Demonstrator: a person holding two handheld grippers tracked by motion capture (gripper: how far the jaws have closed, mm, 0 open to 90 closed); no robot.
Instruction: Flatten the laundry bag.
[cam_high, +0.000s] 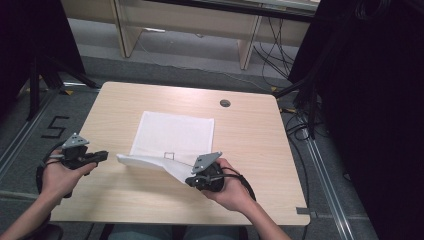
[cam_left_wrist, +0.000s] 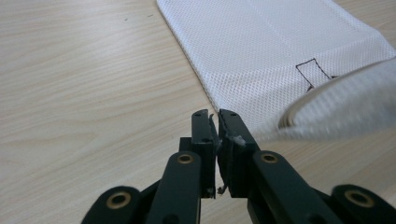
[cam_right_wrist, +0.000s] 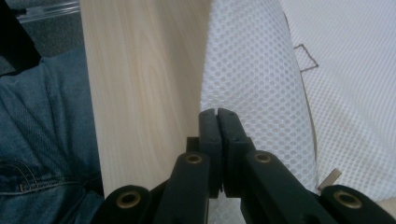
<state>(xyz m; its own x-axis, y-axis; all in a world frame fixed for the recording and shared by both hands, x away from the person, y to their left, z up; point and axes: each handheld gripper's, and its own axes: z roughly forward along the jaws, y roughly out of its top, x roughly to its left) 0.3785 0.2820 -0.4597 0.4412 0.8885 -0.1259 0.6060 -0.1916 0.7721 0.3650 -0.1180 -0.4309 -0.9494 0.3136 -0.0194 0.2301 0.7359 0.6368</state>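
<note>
A: Folding the white mesh cloth (cam_high: 172, 135); it lies flat mid-table (cam_high: 260, 150), near edge lifted into a fold running left to right.

B: Grippers?

A: Right gripper (cam_right_wrist: 217, 112) clenched on the fold's right end. Left gripper (cam_left_wrist: 213, 114) nearly closed, nothing gripped, just beside the fold's free left tip.

B: Texture?

A: Limp honeycomb net.

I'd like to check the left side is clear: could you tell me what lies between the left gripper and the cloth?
Only bare table, as the high view shows: the left gripper sits just short of the cloth's lifted near corner.
</note>
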